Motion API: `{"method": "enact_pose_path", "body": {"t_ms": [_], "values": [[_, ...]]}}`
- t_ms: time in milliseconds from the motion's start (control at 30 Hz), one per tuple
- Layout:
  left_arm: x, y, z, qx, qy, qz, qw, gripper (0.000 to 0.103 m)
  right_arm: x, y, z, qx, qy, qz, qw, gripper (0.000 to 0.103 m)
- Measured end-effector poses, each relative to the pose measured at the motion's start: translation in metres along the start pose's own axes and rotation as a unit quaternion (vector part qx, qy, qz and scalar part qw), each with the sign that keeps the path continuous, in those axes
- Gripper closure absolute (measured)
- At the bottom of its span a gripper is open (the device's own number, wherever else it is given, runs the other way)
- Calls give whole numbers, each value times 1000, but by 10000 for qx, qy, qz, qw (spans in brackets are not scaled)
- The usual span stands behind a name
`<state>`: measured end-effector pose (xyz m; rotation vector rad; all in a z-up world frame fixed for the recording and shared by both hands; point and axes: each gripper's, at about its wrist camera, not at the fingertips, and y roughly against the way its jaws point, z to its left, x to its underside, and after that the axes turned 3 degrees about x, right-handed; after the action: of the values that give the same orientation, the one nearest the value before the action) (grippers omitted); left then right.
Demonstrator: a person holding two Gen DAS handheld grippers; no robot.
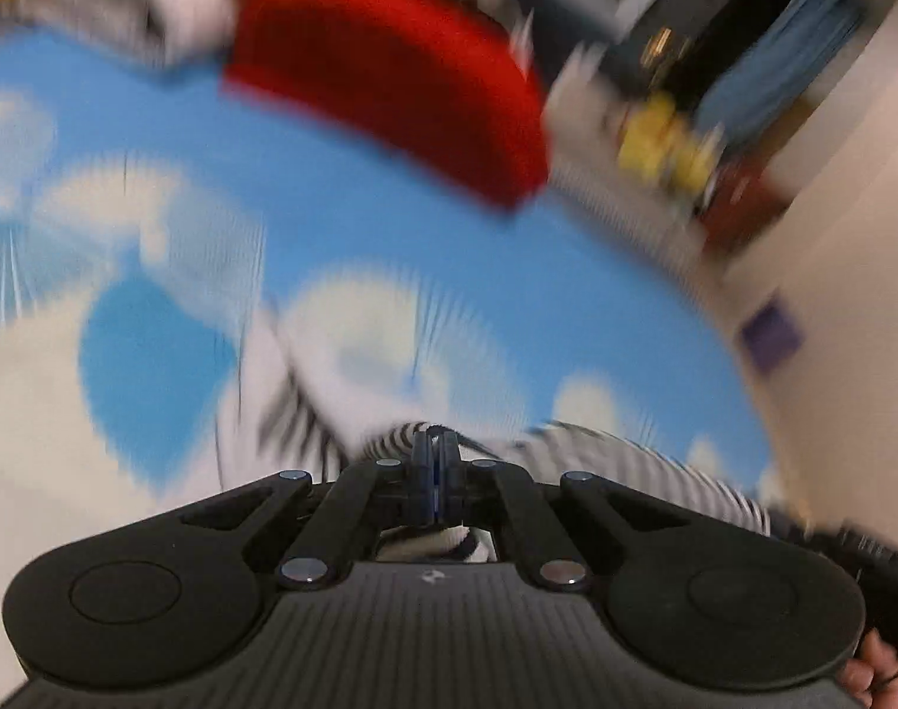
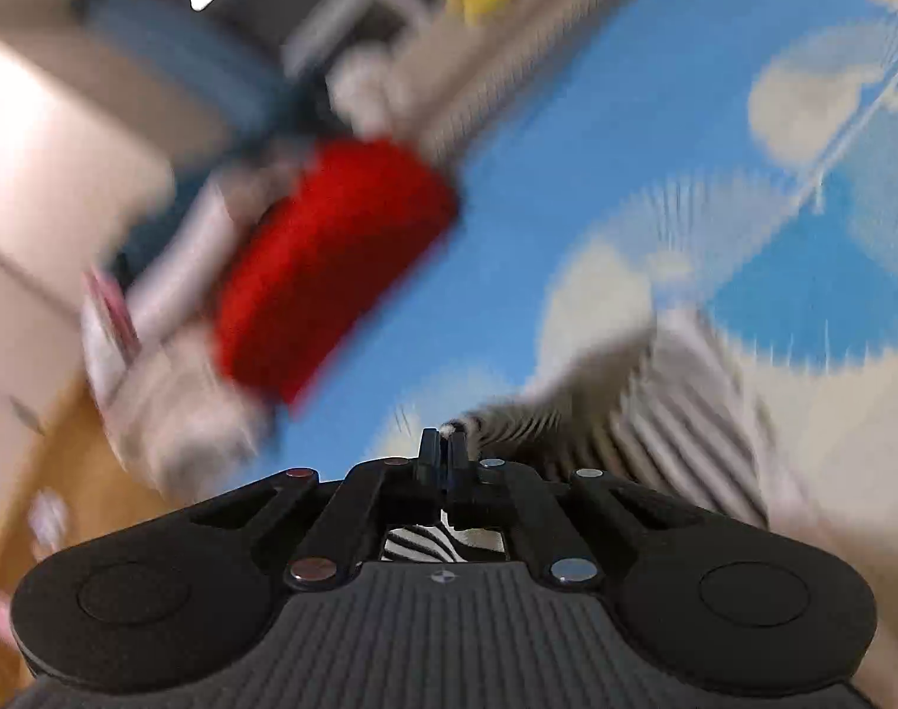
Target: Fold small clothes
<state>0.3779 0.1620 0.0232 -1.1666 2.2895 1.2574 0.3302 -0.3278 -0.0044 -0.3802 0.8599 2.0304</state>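
Note:
Both views are blurred by motion. My left gripper [image 1: 435,443] is shut on a black-and-white striped garment [image 1: 626,461], which trails to the right below it. My right gripper [image 2: 443,443] is shut on the same striped garment [image 2: 673,407], which hangs off to the right. Both hold it above a blue sheet with white clouds [image 1: 390,224], which also shows in the right wrist view [image 2: 567,177]. A folded red cloth [image 1: 390,77] lies on the sheet's far side; in the right wrist view it [image 2: 331,260] sits at the left.
A pale folded garment [image 1: 153,6] lies beside the red cloth. A yellow object [image 1: 661,142] and dark furniture [image 1: 715,29] stand beyond the sheet's edge. Wooden floor [image 2: 53,461] shows at the lower left of the right wrist view.

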Motion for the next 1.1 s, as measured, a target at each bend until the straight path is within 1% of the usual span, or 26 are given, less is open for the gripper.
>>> {"method": "enact_pose_path", "body": {"t_ms": [67,100,133,167,200,233,267,300,333,367,400,433,467,500,567,667,700,733,767,800,867,933,967,1033,1067,1100], "values": [[-2,3,13,-136,249,-74,9996,102,-4,9,-9,63,-212,-220,9995,103],[1,-1,22,-259,442,121,9986,102,-4,8,-13,191,-260,-154,9994,103],[6,-10,32,-435,621,466,9960,102,-2,4,-15,467,-223,42,9987,103],[13,-22,42,-711,734,996,9898,102,2,-4,-17,944,-83,408,9947,103],[23,-35,52,-984,808,1541,9798,102,8,-15,-23,1465,22,854,9855,103],[35,-45,64,-1196,984,2046,9665,101,15,-23,-32,1827,-45,1223,9755,103],[43,-49,74,-1232,1242,2252,9585,101,24,-30,-46,2124,-310,1572,9640,102],[47,-49,82,-1249,1513,2326,9526,96,29,-32,-56,2252,-556,1727,9573,102],[48,-48,86,-1254,1656,2321,9502,91,31,-34,-58,2355,-614,1775,9536,95],[45,-45,87,-1219,1663,2251,9523,87,31,-35,-56,2409,-520,1748,9533,88],[42,-42,84,-1161,1645,2113,9565,70,30,-34,-51,2361,-410,1661,9565,84],[38,-38,82,-1088,1629,1964,9608,56,28,-34,-46,2249,-367,1595,9605,74],[35,-35,79,-1017,1604,1871,9638,51,27,-33,-42,2123,-348,1532,9645,65],[33,-37,75,-966,1570,1861,9651,46,25,-31,-38,2059,-314,1487,9667,64],[38,-42,72,-958,1556,1951,9636,47,22,-33,-35,2091,-244,1503,9660,62],[45,-55,69,-1140,1562,2095,9585,53,29,-42,-43,2219,-322,1730,9591,62],[44,-58,68,-1149,1534,2092,9589,76,30,-45,-46,2278,-331,1787,9566,63],[43,-58,67,-1116,1483,2066,9607,98,30,-46,-48,2324,-303,1790,9555,77],[40,-56,64,-1039,1401,1969,9648,99,33,-48,-47,2269,-276,1743,9578,97],[35,-50,59,-922,1321,1742,9715,99,31,-46,-44,2128,-291,1658,9625,97],[18,-32,44,-475,997,1150,9872,100,22,-31,-31,1554,-367,1199,9799,97],[3,-12,33,-226,714,654,9950,100,12,-16,-13,1065,-118,653,9921,97],[0,-7,32,-177,707,556,9958,100,8,-10,-8,1056,12,454,9934,98],[2,-9,38,-304,802,701,9938,99,6,-7,-12,1195,-153,440,9917,98],[7,-17,43,-602,804,967,9902,99,9,-12,-19,1343,-280,662,9883,98],[14,-27,49,-931,795,1265,9844,99,15,-22,-26,1599,-320,1053,9810,98]]}}
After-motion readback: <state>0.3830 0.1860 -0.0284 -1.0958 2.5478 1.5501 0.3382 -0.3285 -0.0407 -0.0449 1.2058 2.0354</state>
